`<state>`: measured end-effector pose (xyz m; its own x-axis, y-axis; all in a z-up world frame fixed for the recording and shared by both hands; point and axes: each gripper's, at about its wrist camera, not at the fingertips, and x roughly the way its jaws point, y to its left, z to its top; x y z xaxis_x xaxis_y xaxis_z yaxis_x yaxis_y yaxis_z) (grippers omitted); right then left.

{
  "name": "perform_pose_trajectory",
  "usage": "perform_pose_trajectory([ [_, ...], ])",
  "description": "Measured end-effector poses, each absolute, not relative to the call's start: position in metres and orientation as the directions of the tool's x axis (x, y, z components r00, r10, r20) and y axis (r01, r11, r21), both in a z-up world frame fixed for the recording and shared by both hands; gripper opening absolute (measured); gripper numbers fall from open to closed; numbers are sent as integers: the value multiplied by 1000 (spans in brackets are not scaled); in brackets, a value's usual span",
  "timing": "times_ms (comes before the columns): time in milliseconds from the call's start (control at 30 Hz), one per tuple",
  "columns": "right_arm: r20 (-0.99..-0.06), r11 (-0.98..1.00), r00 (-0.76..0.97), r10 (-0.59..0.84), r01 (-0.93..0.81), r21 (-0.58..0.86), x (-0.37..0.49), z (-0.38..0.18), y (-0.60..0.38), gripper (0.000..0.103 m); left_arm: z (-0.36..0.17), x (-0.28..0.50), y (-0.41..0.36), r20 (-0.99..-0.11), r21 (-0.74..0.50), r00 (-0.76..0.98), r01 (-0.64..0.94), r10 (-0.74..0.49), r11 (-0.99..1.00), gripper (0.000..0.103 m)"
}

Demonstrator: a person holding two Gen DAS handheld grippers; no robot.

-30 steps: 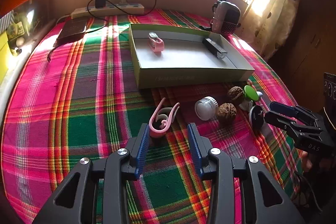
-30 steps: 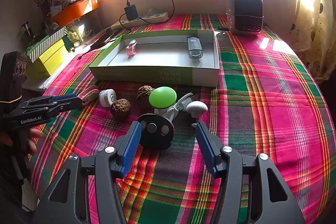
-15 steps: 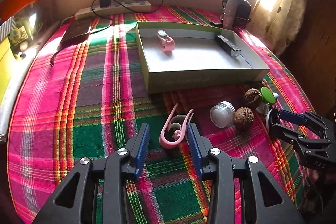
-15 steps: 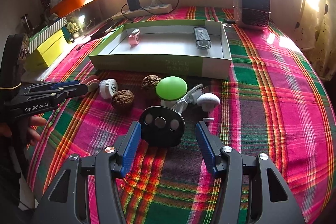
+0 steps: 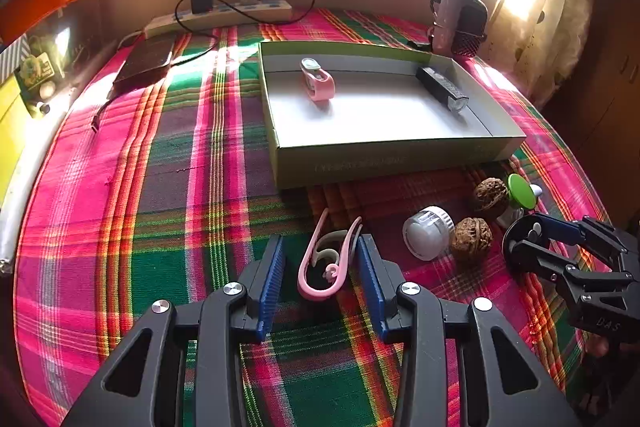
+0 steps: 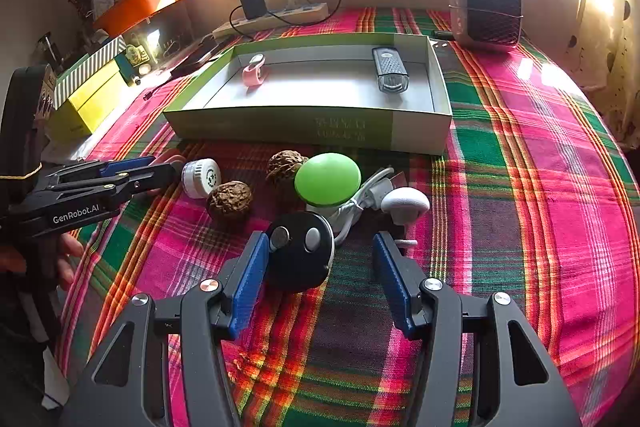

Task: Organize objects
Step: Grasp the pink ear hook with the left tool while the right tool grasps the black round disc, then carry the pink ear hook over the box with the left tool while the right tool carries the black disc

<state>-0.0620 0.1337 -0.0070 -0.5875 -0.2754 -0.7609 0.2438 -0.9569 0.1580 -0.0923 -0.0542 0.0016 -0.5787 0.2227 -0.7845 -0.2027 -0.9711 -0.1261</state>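
A pink clip [image 5: 324,263] lies on the plaid cloth between the open fingers of my left gripper [image 5: 320,267]; its right arm touches the right pad. My right gripper [image 6: 320,267] is open around a black round remote [image 6: 300,251], which touches the left pad. A green-and-grey box [image 5: 392,155] [image 6: 312,131] holds a pink clip-like item [image 5: 318,81] and a black bar light [image 5: 442,89]. In front of it lie a white round cap [image 6: 200,177], two walnuts [image 6: 230,199], a green dome [image 6: 327,179] and a white plug [image 6: 404,203].
A small heater [image 6: 486,5] stands at the back right. A power strip with a charger [image 6: 276,13] lies along the back wall. A dark flat device [image 5: 146,61] lies back left. Yellow boxes [image 6: 86,99] stand off the left edge.
My left gripper has moved forward so the pink clip now lies between its fingers. My right gripper has advanced and the black remote now sits against its left pad.
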Motion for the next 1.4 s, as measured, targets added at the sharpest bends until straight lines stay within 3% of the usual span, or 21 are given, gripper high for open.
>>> perform_pose_trajectory([
  [333, -760, -955, -588, -279, 249, 158, -64, -7, 132, 54, 1, -92, -50, -781, -102, -595, -182, 192, -978, 35],
  [633, -762, -952, -583, -282, 269, 147, -62, -7, 128, 35, 1, -92, -47, -787, -75, -595, -174, 166, -982, 35],
  [767, -761, -953, -584, -282, 263, 152, -63, -7, 130, 31, 1, -91, -47, -787, -52, -599, -170, 145, -984, 27],
  [933, -761, -953, -584, -283, 263, 152, -63, -7, 131, 30, 1, -91, -50, -787, -50, -601, -162, 139, -986, 22],
  [1400, -755, -954, -595, -275, 267, 138, -61, -5, 130, 27, 1, -91, -49, -786, -53, -602, -161, 141, -986, 21],
])
